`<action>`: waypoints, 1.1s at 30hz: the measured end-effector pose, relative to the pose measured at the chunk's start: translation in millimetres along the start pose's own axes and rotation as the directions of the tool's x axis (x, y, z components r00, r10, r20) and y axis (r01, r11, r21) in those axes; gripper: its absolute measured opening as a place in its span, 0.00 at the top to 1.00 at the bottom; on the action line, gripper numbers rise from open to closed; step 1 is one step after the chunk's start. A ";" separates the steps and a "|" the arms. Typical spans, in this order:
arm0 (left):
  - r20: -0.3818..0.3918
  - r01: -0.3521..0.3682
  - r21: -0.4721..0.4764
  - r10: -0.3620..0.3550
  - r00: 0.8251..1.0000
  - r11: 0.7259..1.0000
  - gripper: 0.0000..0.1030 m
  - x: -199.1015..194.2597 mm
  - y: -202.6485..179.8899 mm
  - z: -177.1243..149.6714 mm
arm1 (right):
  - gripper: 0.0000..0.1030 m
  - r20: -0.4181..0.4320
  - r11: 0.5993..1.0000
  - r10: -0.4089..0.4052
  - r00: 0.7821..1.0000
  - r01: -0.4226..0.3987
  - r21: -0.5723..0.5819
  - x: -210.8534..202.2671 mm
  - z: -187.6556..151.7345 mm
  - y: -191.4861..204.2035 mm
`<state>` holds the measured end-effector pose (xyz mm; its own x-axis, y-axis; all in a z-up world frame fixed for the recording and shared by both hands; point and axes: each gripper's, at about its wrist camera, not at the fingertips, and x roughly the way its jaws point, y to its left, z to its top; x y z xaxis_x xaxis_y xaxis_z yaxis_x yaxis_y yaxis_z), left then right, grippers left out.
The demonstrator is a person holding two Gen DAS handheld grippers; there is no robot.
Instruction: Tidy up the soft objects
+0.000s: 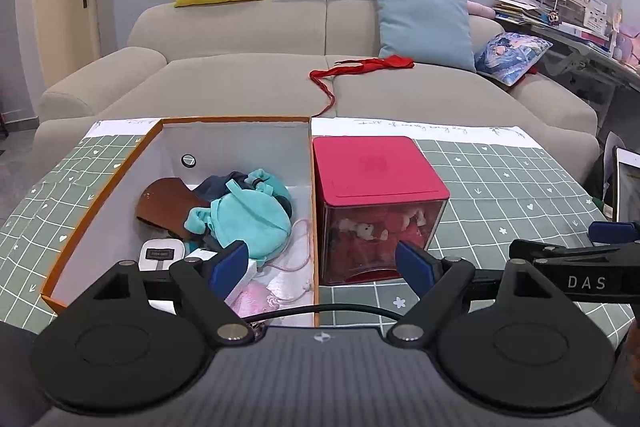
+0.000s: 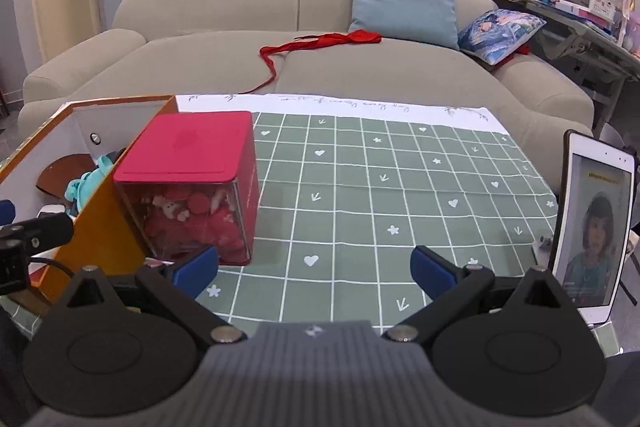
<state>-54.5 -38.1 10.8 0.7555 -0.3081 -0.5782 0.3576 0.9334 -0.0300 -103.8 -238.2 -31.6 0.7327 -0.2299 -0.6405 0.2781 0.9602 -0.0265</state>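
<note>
An orange-rimmed cardboard box (image 1: 100,183) stands on the table and holds a teal plush pouch (image 1: 244,219), a brown leather piece (image 1: 164,203), a pink pouch (image 1: 256,299) and a small white device (image 1: 160,253). Beside it on the right sits a clear cube with a red lid (image 1: 376,171), full of red plush toys (image 1: 372,231). My left gripper (image 1: 324,265) is open, low over the box's near right corner and the cube's front. My right gripper (image 2: 316,265) is open above bare tablecloth, right of the cube (image 2: 188,151); the box (image 2: 100,227) shows at the left.
A green checked tablecloth (image 2: 380,187) covers the table. A tablet (image 2: 592,227) leans at the right edge. Behind is a beige sofa (image 1: 248,75) with yellow, grey, beige and blue cushions and a red ribbon (image 1: 360,65). A cluttered desk (image 1: 580,15) stands far right.
</note>
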 end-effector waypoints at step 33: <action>-0.075 -0.068 -0.091 0.061 0.995 0.994 0.05 8.6 21.4 2.9 | 0.03 -0.012 0.995 0.065 0.998 -0.066 -0.069 -3.6 9.0 29.6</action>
<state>-38.8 -21.3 7.5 0.7330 -0.2355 -0.6381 0.2539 0.9651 -0.0646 -92.6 -210.4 -23.1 0.7417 -0.1648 -0.6502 0.1854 0.9820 -0.0374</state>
